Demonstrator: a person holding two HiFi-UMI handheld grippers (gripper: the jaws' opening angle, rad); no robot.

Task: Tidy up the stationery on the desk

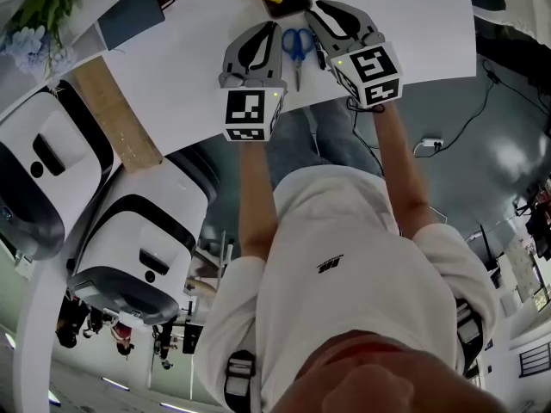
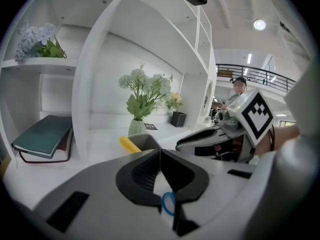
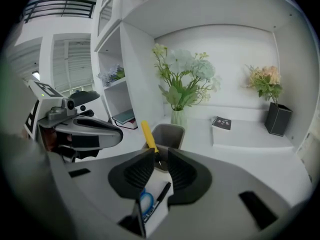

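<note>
Holding left gripper (image 2: 160,154) jaws clenched empty, right gripper (image 3: 161,156) jaws slightly parted, above scissors (image 1: 298,43) on bench (image 1: 430,24); likely needing lowering onto them next.

1. Bright, even, cool-white light throughout; the white desk (image 1: 172,67) and shelves (image 3: 137,59) look nearly washed out.
2. A ceiling lamp (image 2: 259,25) glares at far right in the left gripper view.
3. Shadows are faint and soft.
4. Gripper views bow strongly, corners black; the left gripper (image 2: 160,154) looms near and soft.
</note>
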